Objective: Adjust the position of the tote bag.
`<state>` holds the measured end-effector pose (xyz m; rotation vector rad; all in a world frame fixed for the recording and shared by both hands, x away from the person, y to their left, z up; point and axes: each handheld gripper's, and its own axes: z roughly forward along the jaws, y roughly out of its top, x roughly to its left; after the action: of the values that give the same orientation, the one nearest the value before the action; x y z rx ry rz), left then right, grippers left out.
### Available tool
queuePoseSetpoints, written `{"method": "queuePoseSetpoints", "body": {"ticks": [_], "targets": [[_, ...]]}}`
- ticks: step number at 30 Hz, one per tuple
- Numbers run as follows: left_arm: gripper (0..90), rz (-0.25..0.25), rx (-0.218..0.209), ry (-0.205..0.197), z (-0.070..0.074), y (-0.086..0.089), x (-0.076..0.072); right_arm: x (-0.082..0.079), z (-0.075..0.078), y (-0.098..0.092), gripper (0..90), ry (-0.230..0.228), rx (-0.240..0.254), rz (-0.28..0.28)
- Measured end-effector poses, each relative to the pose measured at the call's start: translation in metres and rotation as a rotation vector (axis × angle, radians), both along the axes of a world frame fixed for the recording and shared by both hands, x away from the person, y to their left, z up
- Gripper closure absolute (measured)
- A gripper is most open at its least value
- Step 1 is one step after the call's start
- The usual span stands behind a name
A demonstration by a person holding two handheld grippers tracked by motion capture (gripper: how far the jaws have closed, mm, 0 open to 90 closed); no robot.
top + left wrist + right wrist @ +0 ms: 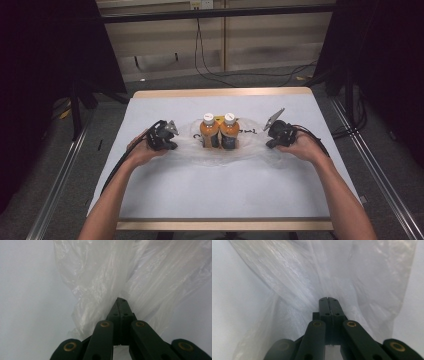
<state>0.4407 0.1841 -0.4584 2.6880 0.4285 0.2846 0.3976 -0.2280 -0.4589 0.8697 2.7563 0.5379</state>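
two orange-filled bottles with white caps (220, 131) stand side by side mid-counter (225, 195), on a thin clear plastic bag (250, 150). the left tongs (121, 301) and right tongs (328, 300) each pinch a bag edge on opposite sides, likely to spread it around the bottles.

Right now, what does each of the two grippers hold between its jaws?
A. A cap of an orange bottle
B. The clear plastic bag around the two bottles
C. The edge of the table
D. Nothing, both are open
B: in each gripper view the jaws are shut on the clear plastic bag; from above, the left gripper and right gripper sit at its two sides, with the bottles between them.
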Motion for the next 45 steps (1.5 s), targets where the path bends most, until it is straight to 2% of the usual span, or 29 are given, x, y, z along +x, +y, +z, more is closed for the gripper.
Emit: {"method": "queuePoseSetpoints", "body": {"ticks": [1, 5, 6, 9, 12, 13, 15, 17, 18, 21, 23, 25, 27, 32, 33, 35, 36, 37, 39, 43, 44, 45], "targets": [[90.0, 0.026, 0.0, -0.004, -0.001, 0.0, 0.0, 0.001, 0.0, -0.001, 90.0, -0.016, -0.017, 0.005], [90.0, 0.023, 0.022, -0.015, 0.0, 0.001, 0.006, 0.001, 0.001, -0.008, 90.0, -0.034, -0.075, -0.009], [90.0, 0.043, -0.004, -0.007, -0.001, 0.003, 0.006, 0.002, 0.001, -0.012, 90.0, -0.044, -0.085, -0.019], [90.0, 0.055, -0.026, -0.004, -0.002, 0.006, 0.008, -0.001, 0.0, -0.017, 90.0, -0.042, -0.061, -0.044], [90.0, 0.05, -0.035, -0.001, -0.002, 0.008, 0.01, 0.0, 0.0, -0.017, 90.0, -0.059, -0.074, -0.033], [90.0, 0.044, -0.033, 0.0, -0.002, 0.009, 0.01, 0.0, 0.0, -0.018, 90.0, -0.069, -0.098, -0.028], [90.0, 0.062, -0.057, 0.016, -0.003, 0.011, 0.012, 0.001, 0.0, -0.02, 90.0, -0.063, -0.097, -0.038], [90.0, 0.069, -0.056, -0.002, -0.003, 0.011, 0.013, 0.003, 0.0, -0.022, 90.0, -0.065, -0.09, -0.046], [90.0, 0.074, -0.059, 0.001, -0.004, 0.011, 0.014, 0.004, -0.001, -0.023, 90.0, -0.078, -0.092, -0.046], [90.0, 0.078, -0.062, 0.009, -0.003, 0.011, 0.012, 0.004, -0.001, -0.023, 90.0, -0.079, -0.092, -0.066], [90.0, 0.067, -0.048, 0.012, -0.002, 0.012, 0.011, 0.005, -0.001, -0.024, 90.0, -0.088, -0.099, -0.066], [90.0, 0.065, -0.05, 0.019, -0.002, 0.013, 0.008, 0.004, -0.001, -0.025, 90.0, -0.077, -0.086, -0.084], [90.0, 0.068, -0.068, 0.029, -0.002, 0.016, 0.006, 0.002, -0.002, -0.027, 90.0, -0.093, -0.08, -0.073], [90.0, 0.068, -0.097, 0.046, -0.003, 0.021, 0.001, -0.003, -0.001, -0.03, 90.0, -0.097, -0.083, -0.067], [90.0, 0.075, -0.103, 0.049, -0.003, 0.022, 0.0, -0.004, -0.001, -0.028, 90.0, -0.097, -0.082, -0.083], [90.0, 0.096, -0.136, 0.07, -0.003, 0.025, 0.0, -0.006, -0.001, -0.025, 90.0, -0.101, -0.093, -0.063], [90.0, 0.098, -0.159, 0.075, -0.003, 0.028, 0.002, -0.006, 0.0, -0.024, 90.0, -0.106, -0.084, -0.052], [90.0, 0.112, -0.193, 0.076, -0.002, 0.03, 0.002, -0.007, 0.001, -0.023, 90.0, -0.105, -0.054, -0.064], [90.0, 0.108, -0.275, 0.079, 0.002, 0.032, -0.001, -0.007, 0.003, -0.023, 90.0, -0.12, 0.005, -0.066], [90.0, 0.089, -0.285, 0.057, 0.01, 0.03, -0.009, -0.009, 0.008, -0.017, 90.0, -0.138, 0.082, -0.052], [90.0, 0.093, -0.299, 0.054, 0.011, 0.03, -0.011, -0.01, 0.008, -0.015, 90.0, -0.141, 0.096, -0.051], [90.0, 0.094, -0.336, 0.046, 0.012, 0.03, -0.012, -0.011, 0.009, -0.014, 90.0, -0.138, 0.116, -0.062]]}}
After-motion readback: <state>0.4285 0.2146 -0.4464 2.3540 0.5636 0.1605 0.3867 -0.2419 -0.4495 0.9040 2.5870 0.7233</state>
